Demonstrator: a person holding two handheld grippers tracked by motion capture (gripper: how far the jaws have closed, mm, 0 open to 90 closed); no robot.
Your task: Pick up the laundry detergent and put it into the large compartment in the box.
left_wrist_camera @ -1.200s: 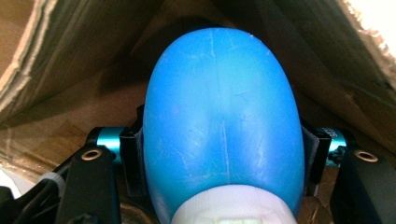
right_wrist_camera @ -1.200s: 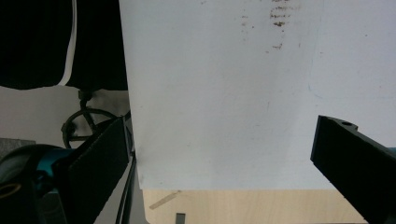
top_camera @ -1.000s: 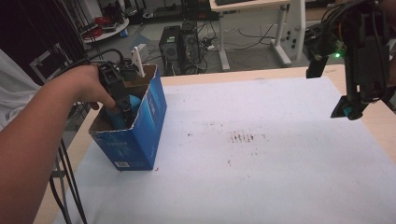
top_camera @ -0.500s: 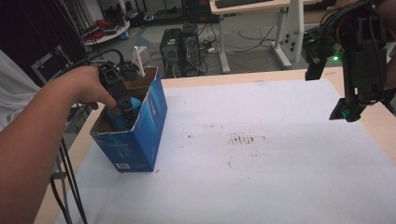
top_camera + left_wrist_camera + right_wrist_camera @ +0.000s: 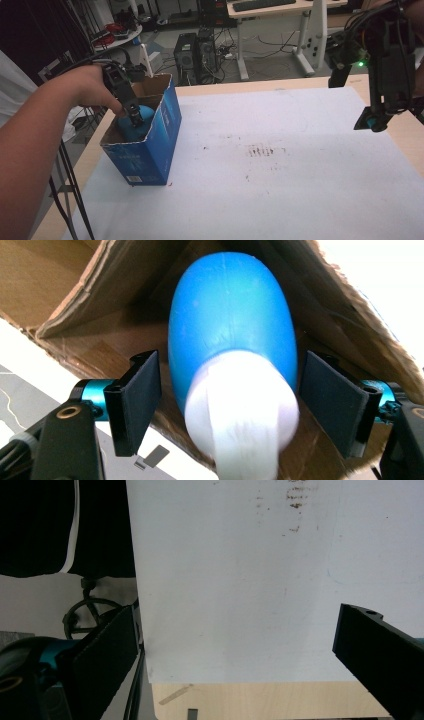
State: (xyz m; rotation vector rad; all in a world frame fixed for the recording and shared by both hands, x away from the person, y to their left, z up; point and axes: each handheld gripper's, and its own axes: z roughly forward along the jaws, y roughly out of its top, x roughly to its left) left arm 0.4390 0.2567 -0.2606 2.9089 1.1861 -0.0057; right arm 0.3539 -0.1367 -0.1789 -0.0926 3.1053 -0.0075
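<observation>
Bench (image 5: 300,190) first: blue box (image 5: 150,150) is parked at its left edge. Inside, a smooth, probably slippery blue-and-white bottle (image 5: 232,355) is flanked, ungripped, by the wide-open left gripper (image 5: 227,405); white end is best pinched. Right gripper (image 5: 372,120) is held open, empty.

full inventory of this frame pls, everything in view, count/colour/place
Box: 1, blue outside, brown cardboard inside, open top, left part of the table.
Bottle: 1, blue body with white end, inside the box, between the left gripper's jaws.
Table cover: 1, white, stained near the middle, over a light wood table.
Background: desks, computer towers, cables on the floor beyond the table.
Left gripper: 1, black, reaching into the box, jaws apart either side of the bottle, gaps showing.
Right gripper: 1, black, green light lit, jaws apart, above the table's right edge, holding nothing.
</observation>
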